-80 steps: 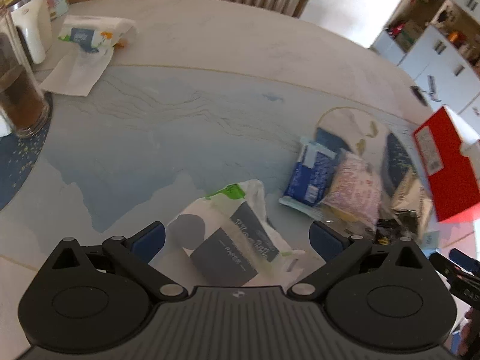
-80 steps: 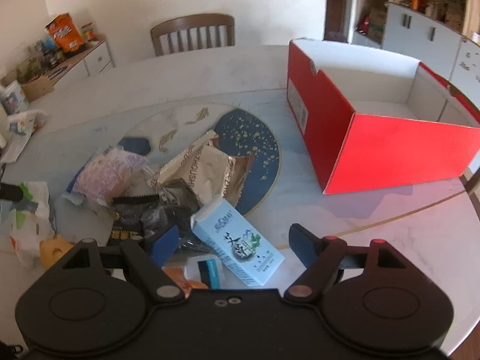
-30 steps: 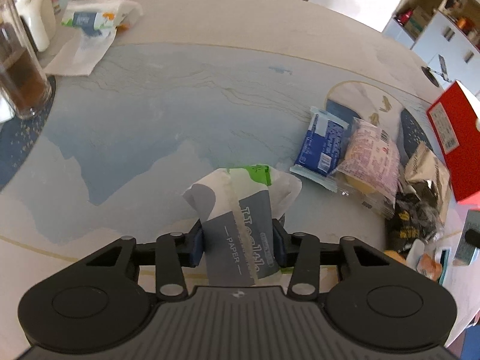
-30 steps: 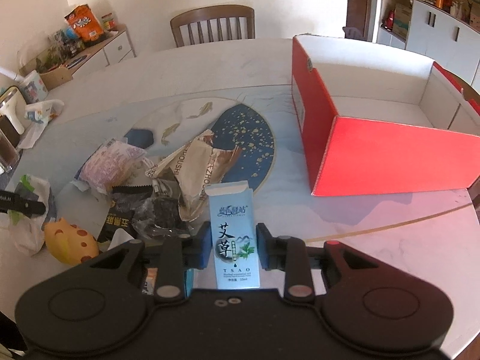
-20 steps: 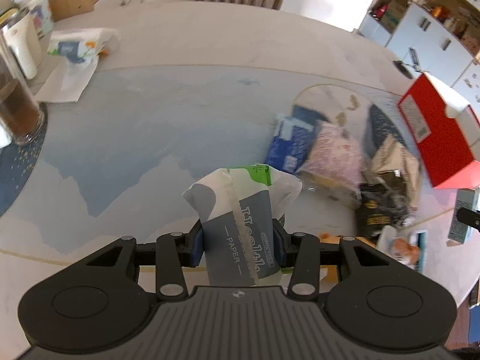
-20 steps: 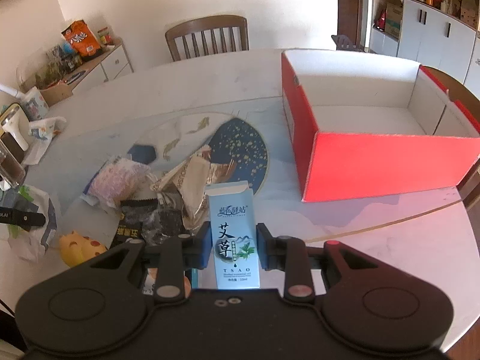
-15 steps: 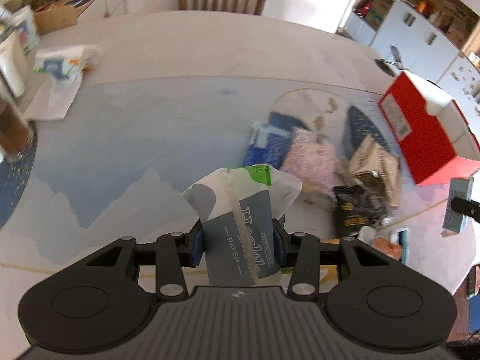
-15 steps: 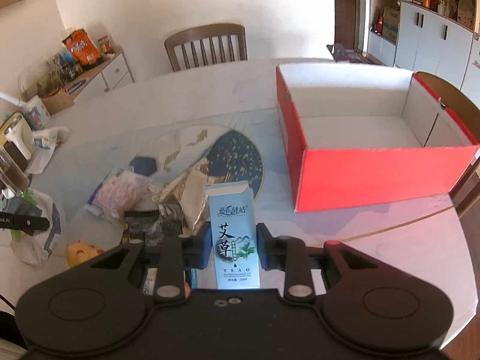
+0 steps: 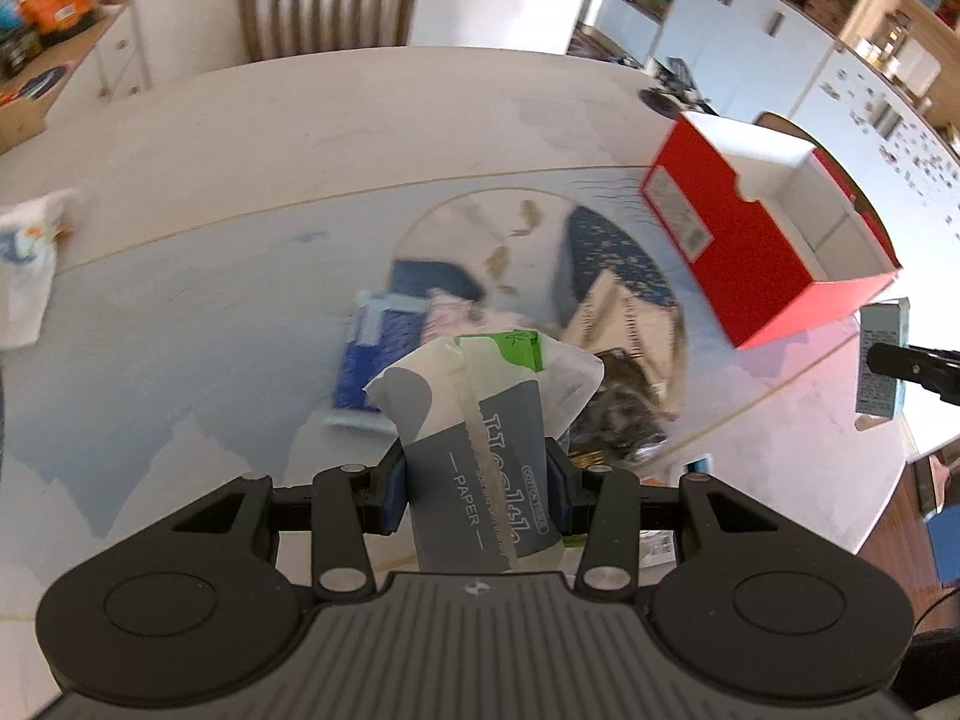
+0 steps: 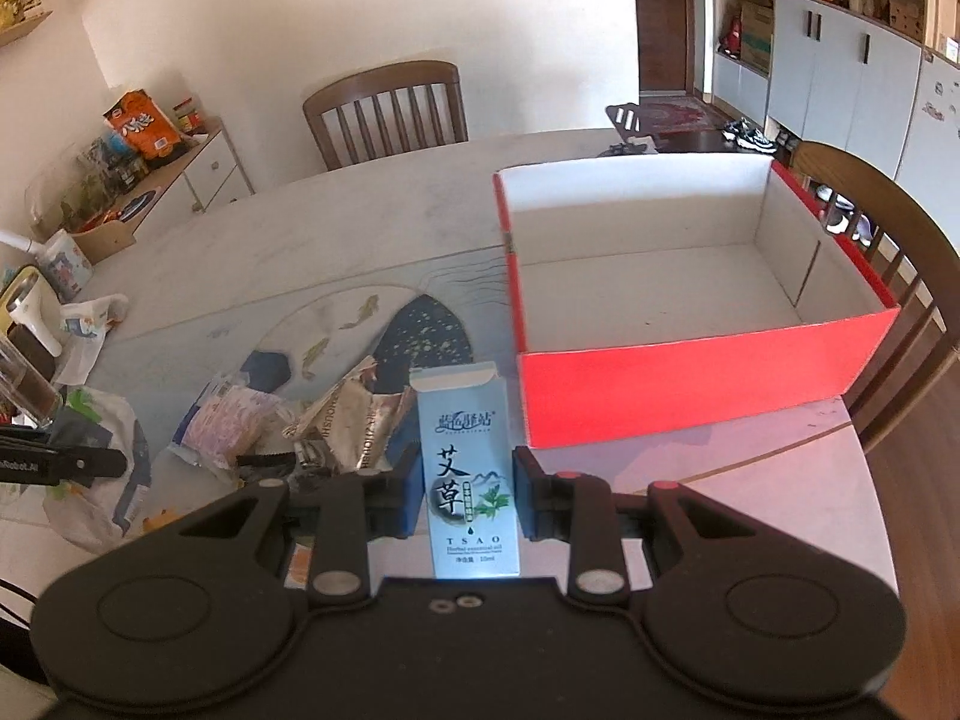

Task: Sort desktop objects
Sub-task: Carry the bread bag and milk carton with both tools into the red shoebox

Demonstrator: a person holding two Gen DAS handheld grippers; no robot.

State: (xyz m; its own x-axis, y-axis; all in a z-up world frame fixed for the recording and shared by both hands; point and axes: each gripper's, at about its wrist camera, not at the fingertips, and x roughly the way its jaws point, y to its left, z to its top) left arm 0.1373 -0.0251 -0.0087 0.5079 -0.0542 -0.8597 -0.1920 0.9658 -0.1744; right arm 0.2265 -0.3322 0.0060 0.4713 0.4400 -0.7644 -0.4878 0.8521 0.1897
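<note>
Tissue pack [image 9: 480, 450] sits clenched in left gripper [image 9: 477, 495] jaws, soft and light, gripped mid-body above the tabletop [image 9: 300, 138]. Right gripper [image 10: 465, 495] jaws clamp a small carton [image 10: 465, 468], stiff, near the red box [image 10: 690, 384].

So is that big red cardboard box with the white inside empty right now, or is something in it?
Empty. The red cardboard box shows only bare white floor and walls.

Left tongs [image 9: 476, 491] matte black, ribbed grey centre plate, two round housings, blue pads on the fingers [image 9: 393, 489], silver screws at the linkage pivots, right tongs [image 10: 465, 495] likewise black, blue pads, red dots on one arm
</note>
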